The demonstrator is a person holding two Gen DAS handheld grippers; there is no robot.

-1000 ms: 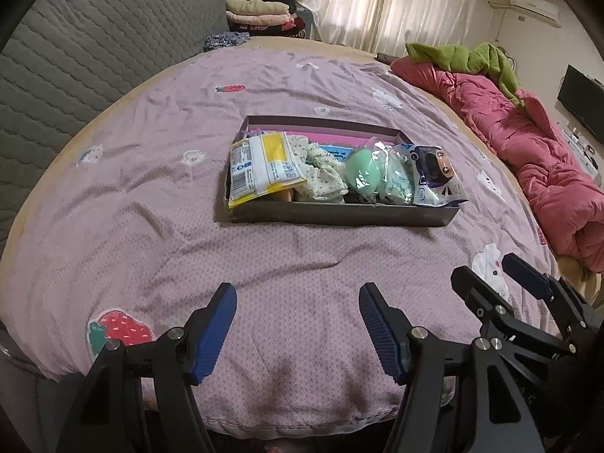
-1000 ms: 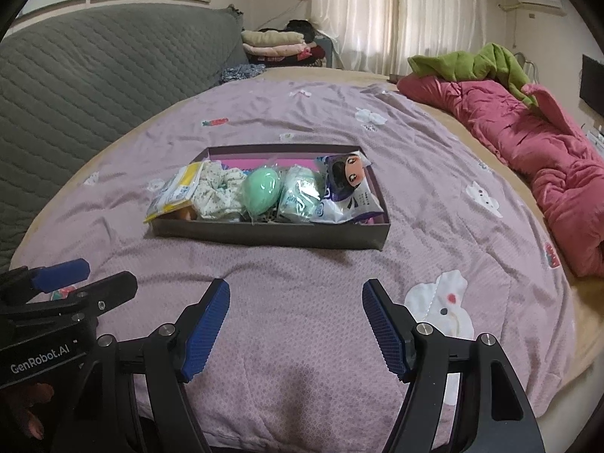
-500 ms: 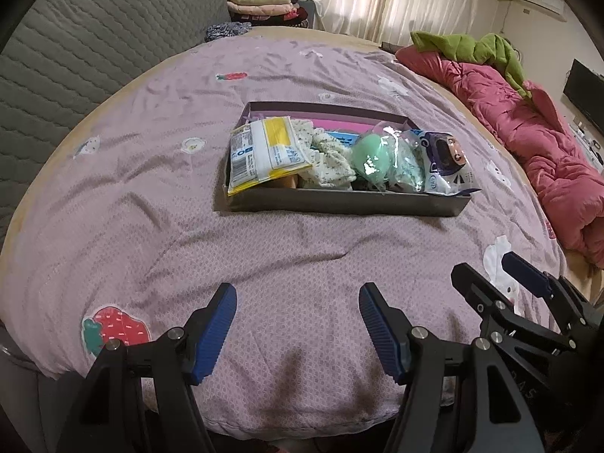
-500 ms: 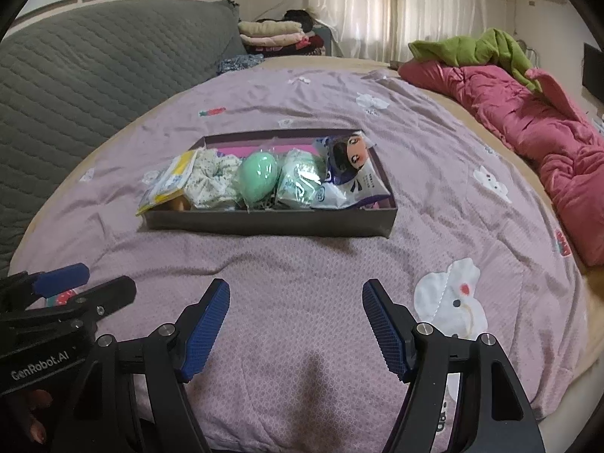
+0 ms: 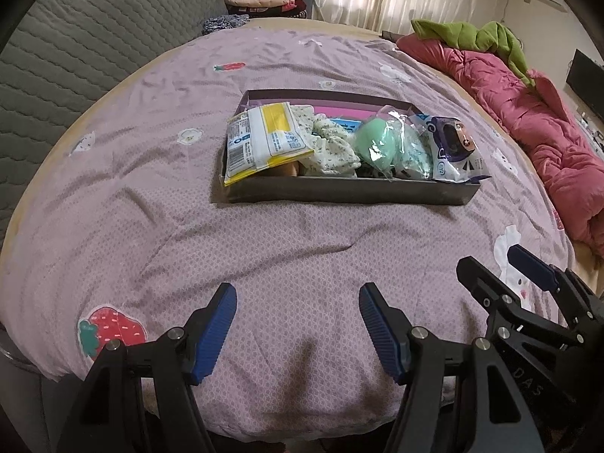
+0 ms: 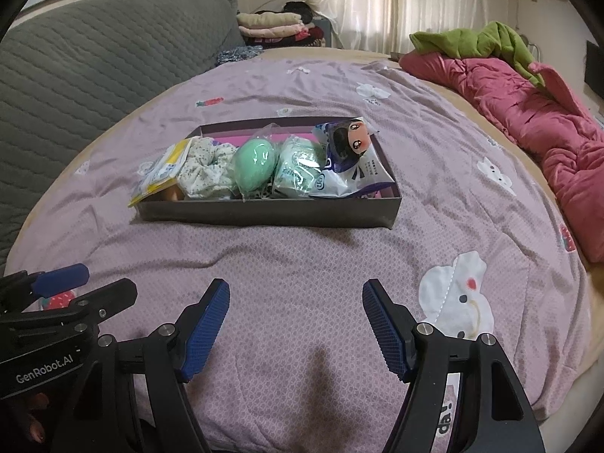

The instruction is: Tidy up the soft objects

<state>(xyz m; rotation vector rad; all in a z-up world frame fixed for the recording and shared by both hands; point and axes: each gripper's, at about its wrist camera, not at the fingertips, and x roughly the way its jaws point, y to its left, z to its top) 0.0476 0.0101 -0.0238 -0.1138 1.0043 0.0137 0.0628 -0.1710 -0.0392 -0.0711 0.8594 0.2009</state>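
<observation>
One bed (image 5: 151,188) carries everything, a grey box (image 5: 339,190) lying on its purple sheet well ahead of both grippers. Inside, left to right, sit a yellow packet (image 5: 264,136), floral cloth (image 5: 332,143), green egg (image 6: 253,166), pale green pack (image 6: 298,170) and doll pouch (image 6: 347,162). The left gripper (image 5: 298,328) and right gripper (image 6: 296,324) hover wide open, holding nothing.
</observation>
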